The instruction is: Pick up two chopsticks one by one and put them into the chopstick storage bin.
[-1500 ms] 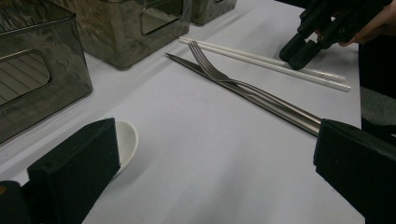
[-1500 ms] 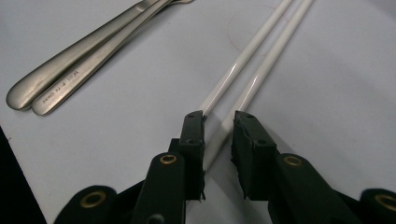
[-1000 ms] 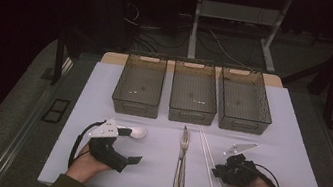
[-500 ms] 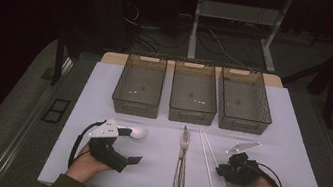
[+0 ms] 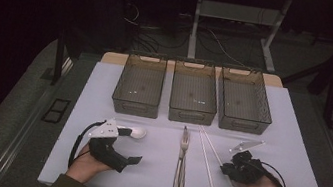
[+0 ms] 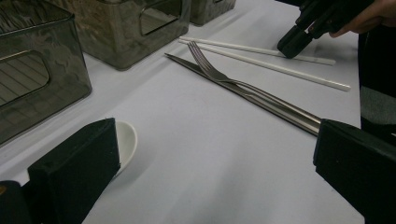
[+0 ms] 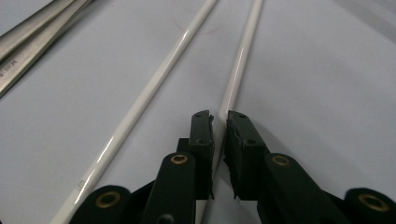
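Observation:
Two white chopsticks [image 5: 207, 166] lie right of a steel fork [image 5: 183, 146] and knife [image 5: 183, 177] on the white table mat. My right gripper [image 5: 224, 169] points left at the table, low on the right chopstick [image 7: 243, 56]. Its jaws have just been closing and now stand shut on that stick, as the right gripper [image 7: 219, 123] view shows; the left chopstick [image 7: 159, 79] lies free beside it. My left gripper [image 5: 128, 144] rests open, with a white spoon [image 5: 135, 132] by its far jaw. In the left gripper [image 6: 215, 177] view the spoon [image 6: 127, 142] lies behind the left jaw.
Three smoky clear bins [image 5: 134, 106] [image 5: 191, 115] [image 5: 243, 122] stand in a row at the back of the mat. The fork [image 6: 210, 70] and knife [image 6: 261, 100] lie side by side between the two hands. The dark floor drops away beyond the mat's edges.
The right gripper has shifted very slightly at the chopsticks. The left hand and the cutlery lie as before.

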The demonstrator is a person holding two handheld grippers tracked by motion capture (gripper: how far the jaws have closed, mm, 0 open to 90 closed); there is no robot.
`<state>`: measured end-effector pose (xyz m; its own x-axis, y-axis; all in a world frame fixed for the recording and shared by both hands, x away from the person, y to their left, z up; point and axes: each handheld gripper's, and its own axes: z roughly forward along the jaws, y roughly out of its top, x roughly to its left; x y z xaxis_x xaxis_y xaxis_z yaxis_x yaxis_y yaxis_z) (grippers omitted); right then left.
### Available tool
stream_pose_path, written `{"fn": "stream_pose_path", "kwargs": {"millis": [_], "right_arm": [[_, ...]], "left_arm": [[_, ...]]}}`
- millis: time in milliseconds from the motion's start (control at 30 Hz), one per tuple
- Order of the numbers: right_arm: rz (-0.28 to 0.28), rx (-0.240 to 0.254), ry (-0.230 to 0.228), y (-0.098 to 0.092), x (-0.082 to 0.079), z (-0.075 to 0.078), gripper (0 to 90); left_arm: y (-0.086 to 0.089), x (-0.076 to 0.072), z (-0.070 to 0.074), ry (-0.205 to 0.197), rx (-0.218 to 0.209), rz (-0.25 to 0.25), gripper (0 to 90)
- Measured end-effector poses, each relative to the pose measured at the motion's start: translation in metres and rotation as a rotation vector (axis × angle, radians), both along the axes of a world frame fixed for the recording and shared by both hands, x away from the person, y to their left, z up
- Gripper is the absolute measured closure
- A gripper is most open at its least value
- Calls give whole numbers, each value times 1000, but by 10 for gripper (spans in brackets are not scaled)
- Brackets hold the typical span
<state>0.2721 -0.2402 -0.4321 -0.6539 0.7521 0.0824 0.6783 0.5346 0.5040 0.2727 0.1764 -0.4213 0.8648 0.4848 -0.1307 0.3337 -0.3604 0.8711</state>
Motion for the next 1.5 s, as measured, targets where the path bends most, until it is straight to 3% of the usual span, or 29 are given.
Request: {"fn": "stream_pose_path", "kwargs": {"millis": [400,667,933,1100,1500], "right_arm": [[-27,-29,8,-11,5,1,816],[3,-82,74,-9,15,5,811],[8,-186,192,5,30,11,804],[16,-205,240,7,38,12,805],[1,-240,286,12,44,12,831]], "left_arm": [[0,0,0,0,0,0,0],[-1,0,0,2,1,0,0],[-3,2,-1,3,-2,-6,0],[-3,2,-1,3,-3,-7,0],[-4,2,-1,3,4,-14,0]]}}
